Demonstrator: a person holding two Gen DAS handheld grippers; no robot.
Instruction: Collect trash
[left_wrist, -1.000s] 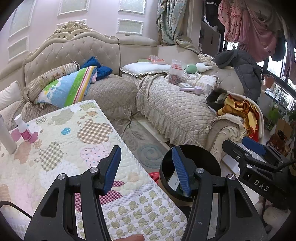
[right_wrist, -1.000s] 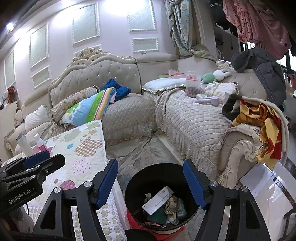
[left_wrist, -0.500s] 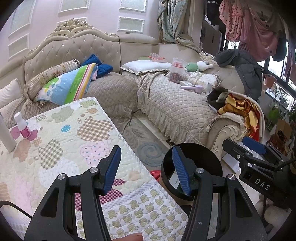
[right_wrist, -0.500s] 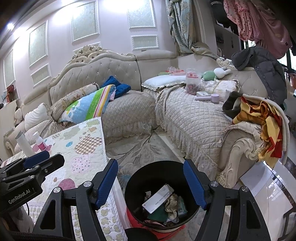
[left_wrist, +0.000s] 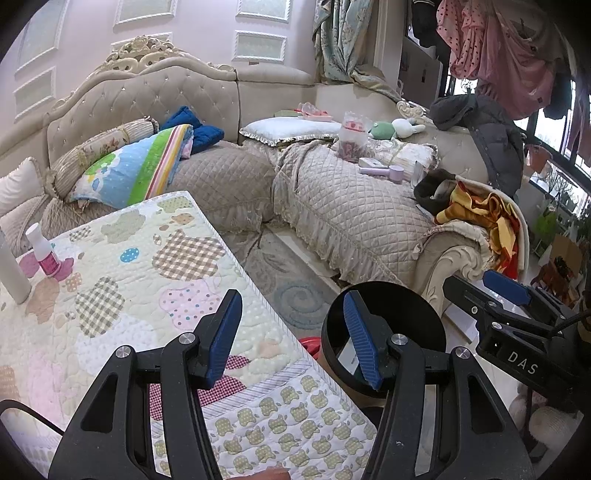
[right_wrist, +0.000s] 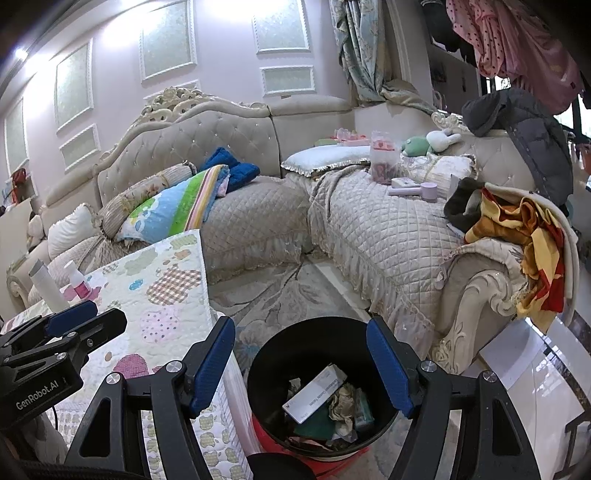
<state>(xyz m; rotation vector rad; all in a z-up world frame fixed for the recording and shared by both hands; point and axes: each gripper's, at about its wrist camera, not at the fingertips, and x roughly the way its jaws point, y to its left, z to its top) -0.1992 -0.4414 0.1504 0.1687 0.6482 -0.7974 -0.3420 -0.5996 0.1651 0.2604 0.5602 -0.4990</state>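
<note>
Left hand-held gripper (left_wrist: 291, 338) hangs with its jaws apart and nothing between them, over the near edge of the quilt-covered counter (left_wrist: 122, 295); the right hand-held gripper (right_wrist: 301, 363) is likewise spread and empty, above the black trash bin (right_wrist: 266, 376). From the left wrist view the sofa (left_wrist: 332, 218) fills the background, its left end cut off by the frame. The bin stands on the floor just beside the counter's end; the left view shows only its rim and a sliver of white inside. From the right wrist view it holds a white carton (right_wrist: 316, 393), crumpled paper (right_wrist: 341, 404) and darker scraps too small to name. A pink bottle (left_wrist: 42, 253) stands far back on the counter, beside a white tube (left_wrist: 13, 271) that the edge crops.
</note>
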